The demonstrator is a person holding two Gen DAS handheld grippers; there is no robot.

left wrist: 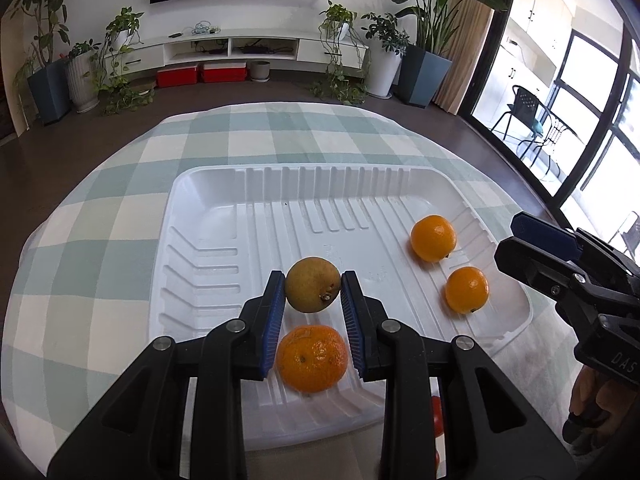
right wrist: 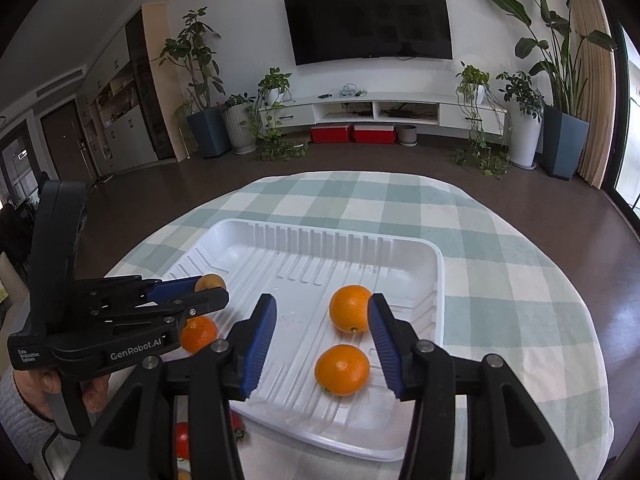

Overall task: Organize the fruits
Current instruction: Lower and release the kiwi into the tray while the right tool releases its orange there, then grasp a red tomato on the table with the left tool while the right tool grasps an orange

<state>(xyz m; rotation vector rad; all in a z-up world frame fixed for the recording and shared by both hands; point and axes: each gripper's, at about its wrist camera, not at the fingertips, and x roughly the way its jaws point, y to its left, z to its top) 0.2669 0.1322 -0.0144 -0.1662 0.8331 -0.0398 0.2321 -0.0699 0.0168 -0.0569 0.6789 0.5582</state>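
My left gripper (left wrist: 313, 285) is shut on a round brown-green fruit (left wrist: 313, 290) and holds it above the white tray (left wrist: 224, 216). Right below it an orange (left wrist: 313, 358) lies on the tray floor. Two more oranges (left wrist: 433, 238) (left wrist: 467, 290) lie at the tray's right side. In the right wrist view my right gripper (right wrist: 322, 299) stands open over those two oranges (right wrist: 350, 314) (right wrist: 342, 370), with nothing between its pads. The far one sits just beside the right fingertip (right wrist: 378, 312). The left gripper (right wrist: 208, 286) with the brown fruit (right wrist: 211, 282) shows at the left.
The tray rests on a green-and-white checked tablecloth (right wrist: 500, 280) on a round table. A red fruit (right wrist: 183, 438) lies near the table's front edge, outside the tray and partly hidden by my fingers. A person's hand (right wrist: 96, 394) grips the left gripper's handle. Dark floor surrounds the table.
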